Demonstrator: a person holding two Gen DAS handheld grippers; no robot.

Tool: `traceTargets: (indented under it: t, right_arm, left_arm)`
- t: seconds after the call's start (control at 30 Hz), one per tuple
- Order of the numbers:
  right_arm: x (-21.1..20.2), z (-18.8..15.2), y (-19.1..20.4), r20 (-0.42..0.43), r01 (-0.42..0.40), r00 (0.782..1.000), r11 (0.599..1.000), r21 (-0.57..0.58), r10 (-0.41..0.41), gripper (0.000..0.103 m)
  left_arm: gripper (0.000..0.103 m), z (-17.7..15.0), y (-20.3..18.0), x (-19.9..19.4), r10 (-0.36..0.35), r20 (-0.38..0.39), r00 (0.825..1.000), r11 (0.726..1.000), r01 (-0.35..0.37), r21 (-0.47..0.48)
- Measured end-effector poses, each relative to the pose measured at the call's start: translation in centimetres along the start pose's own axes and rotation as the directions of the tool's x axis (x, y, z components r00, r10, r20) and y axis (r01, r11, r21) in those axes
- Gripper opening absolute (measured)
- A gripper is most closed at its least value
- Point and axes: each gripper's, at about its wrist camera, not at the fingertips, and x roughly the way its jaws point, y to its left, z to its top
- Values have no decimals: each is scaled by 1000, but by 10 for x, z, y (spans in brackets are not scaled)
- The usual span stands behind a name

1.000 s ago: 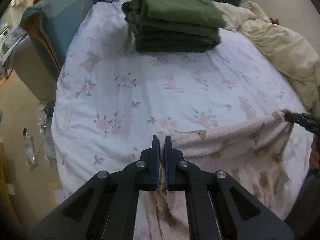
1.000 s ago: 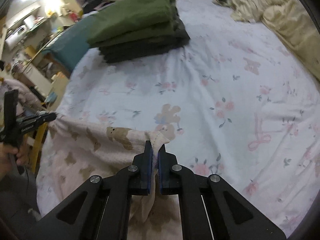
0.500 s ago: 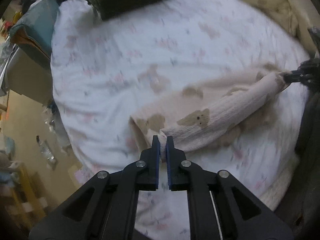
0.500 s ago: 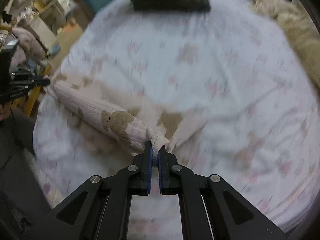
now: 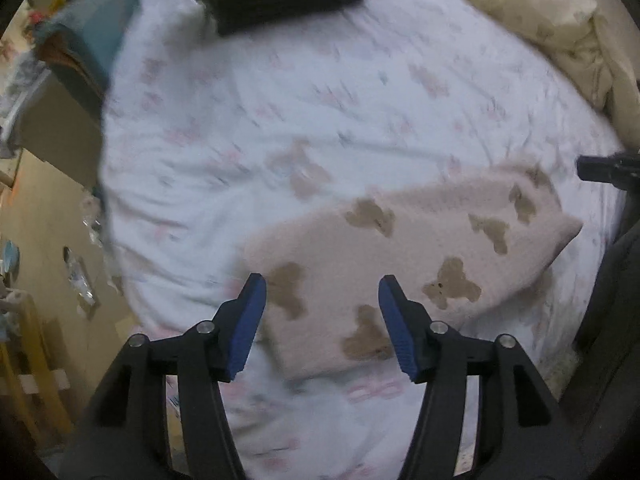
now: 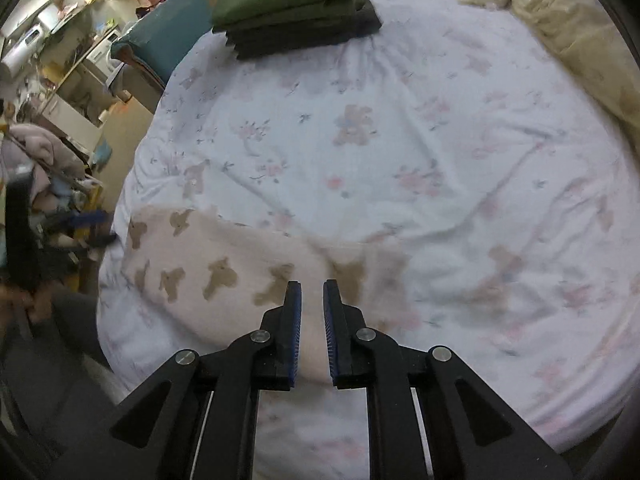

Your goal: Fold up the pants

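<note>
So the pink bear-print pants (image 5: 404,276) are lying in a folded slab on the bed (image 5: 320,120), right in front of and partly between the left gripper (image 5: 320,304), whose jaws are spread wide with nothing in them. The right gripper (image 6: 312,308) has its jaws only a little apart, also holding nothing, hovering over the near edge of the pants (image 6: 224,276). Biggest risk I can see: the fabric looks thick and fuzzy, so a shallow pinch at the next fold could catch only the top layer and pull the stack apart, or drag the whole thing toward the bed edge just under the jaws. Also the sheet is wrinkly and could get pinched along with it. Hard to tell how many layers are there, since the left view is blurry. Past the jaws there's a pile of green folded clothes (image 6: 292,4), partly cut off in the left view.
</note>
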Motion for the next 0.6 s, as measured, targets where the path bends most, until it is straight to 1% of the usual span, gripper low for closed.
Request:
traceTargets:
  t: [0.07,0.1,0.13,0.17,0.2,0.23,0.27,0.3,0.33,0.37,0.4,0.43,0.47,0.53,0.57,0.6]
  right_arm:
    - [26,-4,10,-53,6,999,1000,-21,-7,13]
    - [43,-10,16,-97,19,995,999,-41,-23,13]
    - [54,-15,20,-130,32,991,998,-62,-40,13]
    - [66,-21,24,-169,73,982,992,-99,-89,12]
    - [83,-30,25,-225,153,956,976,-155,-186,12]
    - [91,-35,24,-260,190,937,965,-181,-234,10]
    - [101,-43,20,-309,207,914,957,-202,-262,10]
    - [100,-43,17,-307,197,919,963,-183,-247,10]
    - [92,-38,12,-300,179,930,974,-136,-213,11]
    - [85,-34,9,-285,172,938,979,-108,-196,11]
    - [72,-28,4,-233,160,957,985,-64,-171,11]
    - [62,-24,0,-187,148,970,988,-36,-152,13]
    - [52,-18,-3,-143,135,981,991,-7,-135,13]
    - [36,-7,-8,-51,107,993,993,47,-104,13]
    - [30,0,-9,1,73,997,994,77,-73,13]
    - [30,5,-8,24,42,999,995,95,-44,13]
  left_arm:
    - [55,-5,-7,25,1,-74,997,1000,-1,4]
    - [55,-10,-11,41,15,-123,992,1000,-13,16]
    - [55,-14,-12,49,36,-145,989,999,-31,32]
    - [55,-19,-13,58,79,-173,982,995,-69,66]
    - [56,-22,-13,62,107,-186,977,992,-92,88]
    - [62,-25,-9,63,125,-196,973,990,-107,97]
    - [65,-26,-6,63,122,-202,972,991,-107,82]
    - [65,-25,3,59,109,-212,971,994,-105,32]
    - [64,-24,9,54,103,-204,973,994,-107,-10]
    - [63,-21,15,44,99,-167,981,992,-110,-59]
    - [63,-17,19,32,95,-114,989,990,-106,-94]
    - [63,-14,21,22,94,-66,993,988,-101,-114]
    - [63,-9,22,9,101,7,995,986,-99,-134]
    - [63,-2,20,-6,114,103,988,984,-98,-151]
    - [63,2,19,-10,111,133,985,984,-89,-157]
    - [63,7,16,-10,92,147,985,984,-68,-163]
